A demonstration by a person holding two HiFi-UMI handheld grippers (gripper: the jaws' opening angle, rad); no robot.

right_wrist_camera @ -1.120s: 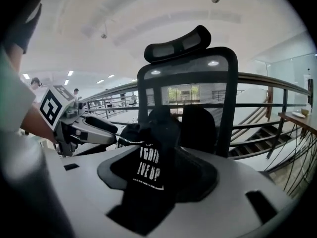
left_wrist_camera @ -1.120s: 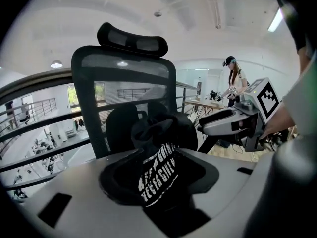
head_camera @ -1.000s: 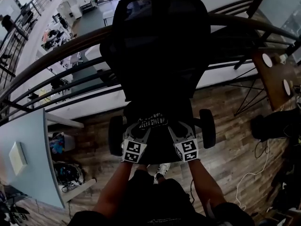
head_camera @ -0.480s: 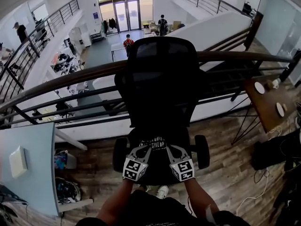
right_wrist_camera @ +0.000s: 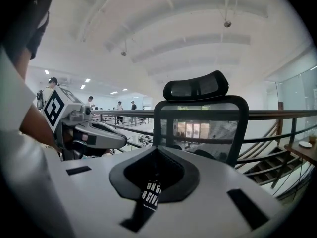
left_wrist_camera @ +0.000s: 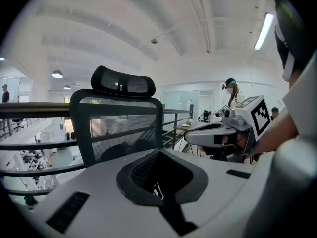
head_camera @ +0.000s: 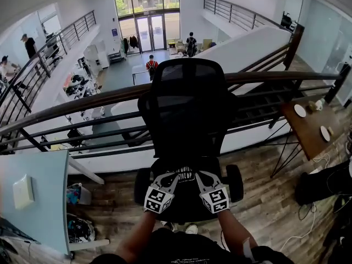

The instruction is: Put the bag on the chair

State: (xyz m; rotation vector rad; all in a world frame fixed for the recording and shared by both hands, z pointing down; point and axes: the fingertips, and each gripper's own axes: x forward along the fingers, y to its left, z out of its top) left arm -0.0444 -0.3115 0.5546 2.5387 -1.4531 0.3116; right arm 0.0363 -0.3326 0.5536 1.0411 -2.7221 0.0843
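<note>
A black mesh office chair (head_camera: pixel 187 106) with a headrest stands in front of me, facing a railing. Over its seat (head_camera: pixel 187 202) hangs the black bag (head_camera: pixel 185 175) with white lettering, held between both grippers. My left gripper (head_camera: pixel 174 177) and right gripper (head_camera: pixel 199 176) sit side by side, both shut. In the left gripper view, the left gripper (left_wrist_camera: pixel 157 182) pinches dark fabric with a white mark. In the right gripper view, the right gripper (right_wrist_camera: pixel 153 182) pinches a strip of the bag (right_wrist_camera: pixel 150 196) with lettering. The bag's lower part blends into the dark seat.
A dark railing (head_camera: pixel 82 100) runs behind the chair, over a lower floor with people. A light blue desk (head_camera: pixel 33 194) stands at the left. A wooden table (head_camera: pixel 308 128) with cups, dark bags (head_camera: pixel 324 183) and cables (head_camera: pixel 308 230) are at the right.
The head view has lifted and brightened, so more of the hall shows. Both grippers stay side by side at the bag over the chair seat.
</note>
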